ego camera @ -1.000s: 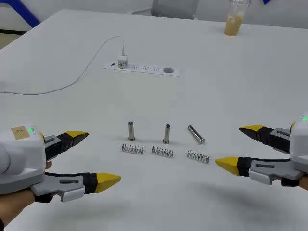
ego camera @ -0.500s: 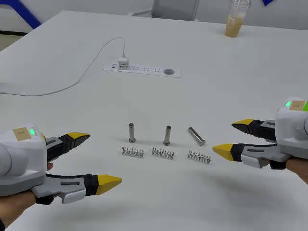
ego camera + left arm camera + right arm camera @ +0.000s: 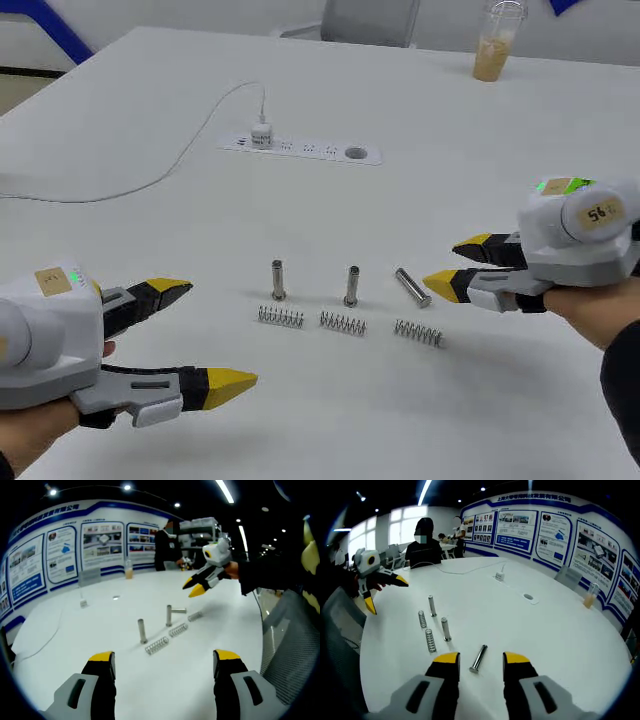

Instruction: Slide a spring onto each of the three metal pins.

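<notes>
Opening step, with no spring mounted yet. The right gripper (image 3: 442,263) is hovering with its jaws apart just beside the lying pin (image 3: 411,287) (the only pin not standing). In the right gripper view, that pin is showing in line with the gap between the jaws. The left gripper (image 3: 222,334) is waiting with its jaws wide apart and empty, well apart from the parts. The left pin (image 3: 278,280) and middle pin (image 3: 352,285) are standing upright, and the three springs (image 3: 342,322) are lying in a row just in front of the pins. The next move is probably calling for a centred closure on the thin lying pin, which is likely to roll.
</notes>
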